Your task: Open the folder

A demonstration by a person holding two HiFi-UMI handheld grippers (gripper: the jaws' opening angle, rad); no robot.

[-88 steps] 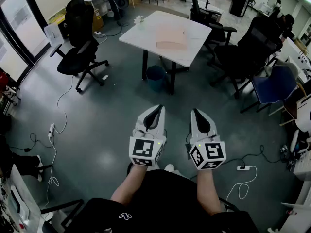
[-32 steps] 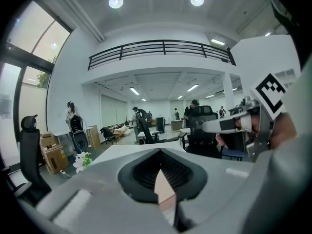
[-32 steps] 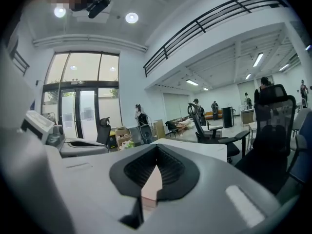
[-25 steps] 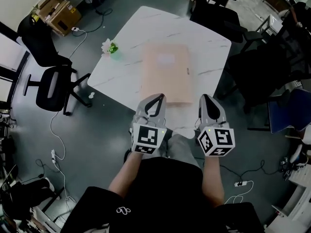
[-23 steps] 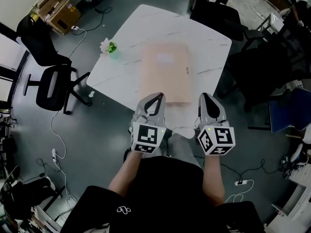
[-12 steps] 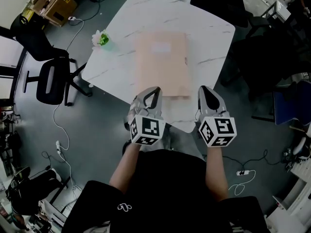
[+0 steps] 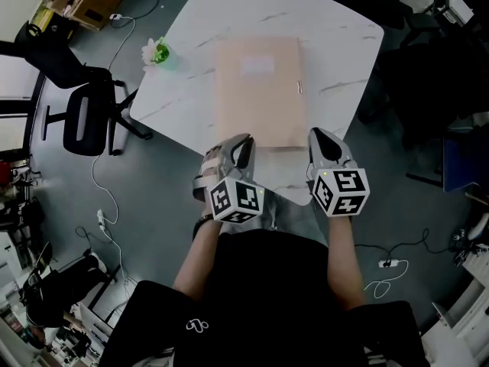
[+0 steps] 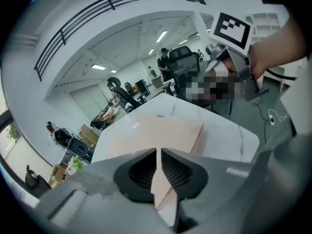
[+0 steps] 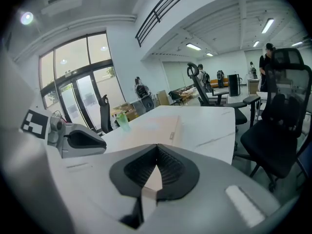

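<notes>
So compared to a second ago, both tools have dropped down and now sit right at the near edge of the folder (image 7: 258, 90). The left one has also rolled a bit, so its marker cube shows two faces. The left tool (image 7: 241, 142) is just cracking open with nothing in the slit yet. The right tool (image 7: 322, 138) is closed and empty. I'd say this is the setup for grabbing the cover, and no real opening has happened.

The folder lies shut and flat in the middle of the surface (image 7: 344, 44). It's a thin, matte, peach-coloured card rectangle with a pale label and a small clasp on its right edge. The surface is glossy white with grey marble veins and rounded corners. A little green plant cup (image 7: 159, 52) sits left of the folder.
</notes>
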